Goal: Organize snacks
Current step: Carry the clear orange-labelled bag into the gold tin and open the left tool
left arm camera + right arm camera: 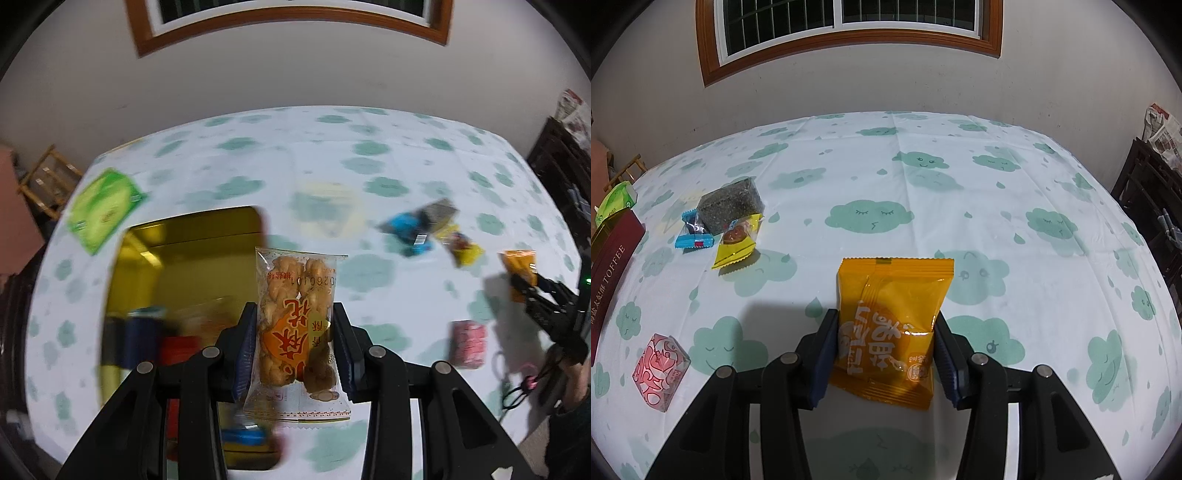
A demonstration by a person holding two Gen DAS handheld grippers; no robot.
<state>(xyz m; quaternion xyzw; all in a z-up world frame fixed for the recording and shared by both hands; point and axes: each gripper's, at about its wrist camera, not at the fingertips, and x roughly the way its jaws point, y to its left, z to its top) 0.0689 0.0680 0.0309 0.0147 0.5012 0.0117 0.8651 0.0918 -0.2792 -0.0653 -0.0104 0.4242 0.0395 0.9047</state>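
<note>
My left gripper (294, 325) is shut on a clear packet of fried dough twists (297, 321) and holds it above the table by the right edge of an open gold tin (207, 236). The tin holds several blurred snacks. My right gripper (885, 332) is shut on an orange snack packet (892, 321) above the table; it also shows at the right of the left wrist view (521, 269). On the table lie a blue candy (694, 236), a dark seaweed pack (731, 205), a yellow packet (737, 240) and a pink wrapped box (659, 371).
A dark red toffee tin side (613, 266) and a green tissue pack (617, 201) stand at the table's left edge. The cloud-print tablecloth (923, 192) reaches a wall with a window. Dark furniture (1152, 192) stands at the right.
</note>
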